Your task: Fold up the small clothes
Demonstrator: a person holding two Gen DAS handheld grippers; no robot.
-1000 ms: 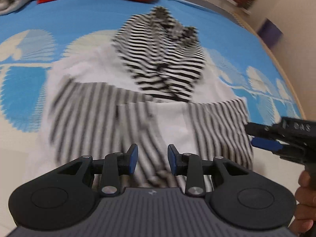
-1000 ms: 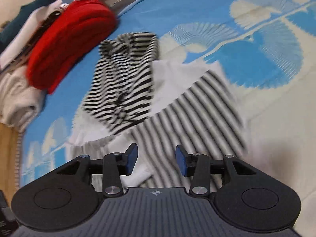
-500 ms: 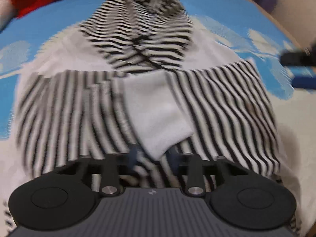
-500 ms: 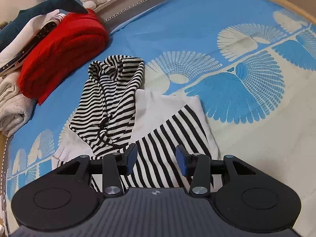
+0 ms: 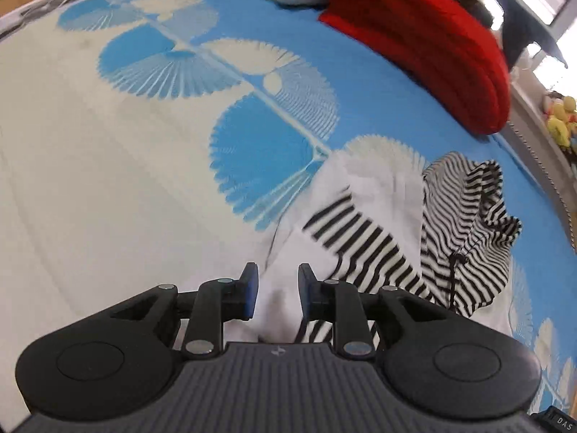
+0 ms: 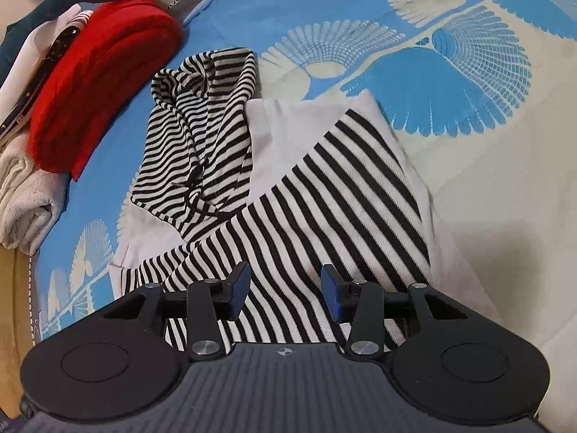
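Right wrist view is filled by a blue bedspread printed with cream fan shapes. Ahead of the right gripper, whose jaws are held apart, the striped hoodie is spread flat. A folded red knit is stacked beyond-left. White hoodie fabric is straddled by the parted left gripper.

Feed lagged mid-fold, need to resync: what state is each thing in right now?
Black-and-white striped hooded top: flat on bedspread, sleeves folded across the front, hood up top.
Left gripper: open, white fabric between the fingers.
Right gripper: open, above striped sleeve.
Red knitted garment: folded, stacked aside.
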